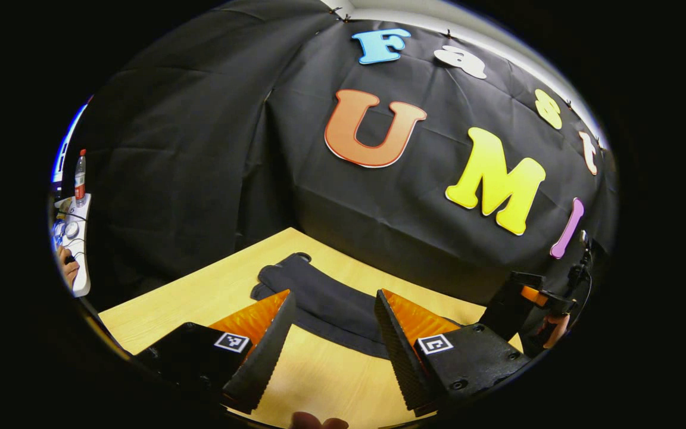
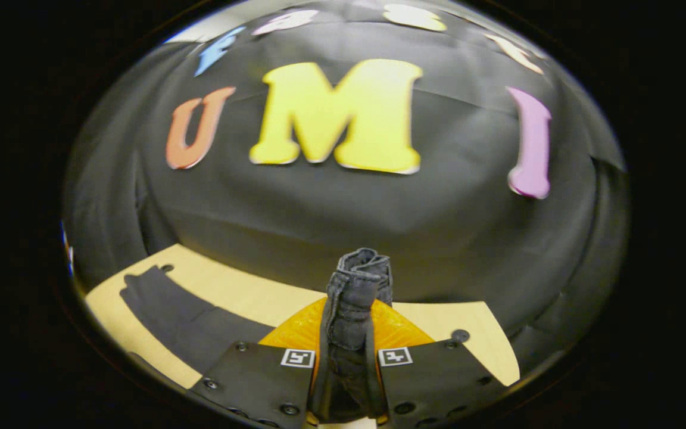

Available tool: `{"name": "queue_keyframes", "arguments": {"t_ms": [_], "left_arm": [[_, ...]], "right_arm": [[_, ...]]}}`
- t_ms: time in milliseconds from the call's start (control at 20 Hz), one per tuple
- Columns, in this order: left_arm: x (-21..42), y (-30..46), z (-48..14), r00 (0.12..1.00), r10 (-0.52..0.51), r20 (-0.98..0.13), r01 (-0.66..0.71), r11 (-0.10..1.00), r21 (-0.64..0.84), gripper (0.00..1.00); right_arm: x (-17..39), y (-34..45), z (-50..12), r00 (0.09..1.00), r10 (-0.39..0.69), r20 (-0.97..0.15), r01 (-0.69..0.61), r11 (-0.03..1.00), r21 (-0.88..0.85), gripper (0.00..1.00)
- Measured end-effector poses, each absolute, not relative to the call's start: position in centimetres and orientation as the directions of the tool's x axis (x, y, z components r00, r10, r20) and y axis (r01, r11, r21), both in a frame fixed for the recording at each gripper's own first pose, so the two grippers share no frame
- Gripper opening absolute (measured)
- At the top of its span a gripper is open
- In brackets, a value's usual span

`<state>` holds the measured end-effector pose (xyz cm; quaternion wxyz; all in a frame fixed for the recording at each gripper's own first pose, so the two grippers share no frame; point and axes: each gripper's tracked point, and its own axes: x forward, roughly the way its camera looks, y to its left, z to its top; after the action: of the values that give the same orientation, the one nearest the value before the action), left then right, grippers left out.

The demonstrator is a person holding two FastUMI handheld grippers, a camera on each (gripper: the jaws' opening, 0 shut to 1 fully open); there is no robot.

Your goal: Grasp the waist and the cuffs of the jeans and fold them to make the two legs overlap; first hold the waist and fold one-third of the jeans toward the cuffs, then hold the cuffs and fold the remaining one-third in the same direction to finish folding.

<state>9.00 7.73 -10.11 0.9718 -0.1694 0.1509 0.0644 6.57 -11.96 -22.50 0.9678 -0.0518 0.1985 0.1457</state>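
Note:
Dark jeans (image 1: 325, 301) lie lengthwise on the wooden table (image 1: 200, 298), cuffs at the far end. My left gripper (image 1: 334, 298) hovers open just above the legs, one finger on each side of the cloth, gripping nothing. To its right, the right gripper (image 1: 527, 304) shows with a hand holding it. In the right gripper view, my right gripper (image 2: 352, 316) is shut on a bunched fold of the jeans (image 2: 356, 292) that sticks up between its fingers. The legs (image 2: 182, 319) trail off to the left across the table (image 2: 248, 298).
The black cloth wall stands close behind the table's far edge. Off to the left, a bottle (image 1: 80, 177) stands on a white unit (image 1: 79, 250) with a person's hand (image 1: 69, 269) by it. Small holes mark the table's corners (image 2: 460, 335).

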Motion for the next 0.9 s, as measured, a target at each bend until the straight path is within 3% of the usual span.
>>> {"name": "queue_keyframes", "arguments": {"t_ms": [50, 200, 300, 350, 450, 650, 900], "left_arm": [[8.8, 8.5, -9.8, 0.951, 0.071, -0.301, -0.170, 0.934, -0.315, 0.87], [8.3, 12.0, -9.9, 0.949, 0.110, -0.296, -0.197, 0.939, -0.283, 0.87], [8.3, 14.6, -9.7, 0.943, 0.153, -0.295, -0.224, 0.948, -0.225, 0.87], [8.5, 15.3, -9.4, 0.946, 0.161, -0.282, -0.221, 0.955, -0.197, 0.87], [9.1, 16.2, -9.4, 0.948, 0.166, -0.270, -0.212, 0.965, -0.153, 0.87], [10.6, 15.8, -11.1, 0.949, 0.118, -0.293, -0.186, 0.958, -0.217, 0.87], [13.0, 16.6, -15.4, 0.932, 0.065, -0.358, -0.244, 0.842, -0.482, 0.87]], "right_arm": [[6.2, -11.5, -22.3, 0.865, 0.285, -0.413, -0.334, 0.941, -0.051, 0.24], [6.0, -11.2, -23.2, 0.818, 0.326, -0.474, -0.412, 0.907, -0.088, 0.20], [6.4, -11.8, -24.3, 0.770, 0.362, -0.525, -0.473, 0.876, -0.091, 0.28], [6.2, -12.4, -24.2, 0.749, 0.378, -0.544, -0.502, 0.860, -0.093, 0.24], [7.4, -13.8, -22.3, 0.712, 0.428, -0.556, -0.558, 0.826, -0.079, 0.28], [8.6, -19.2, -17.2, 0.665, 0.491, -0.563, -0.622, 0.781, -0.053, 0.98], [3.3, -26.4, -1.6, 0.697, 0.511, -0.504, -0.596, 0.803, -0.011, 0.98]]}}
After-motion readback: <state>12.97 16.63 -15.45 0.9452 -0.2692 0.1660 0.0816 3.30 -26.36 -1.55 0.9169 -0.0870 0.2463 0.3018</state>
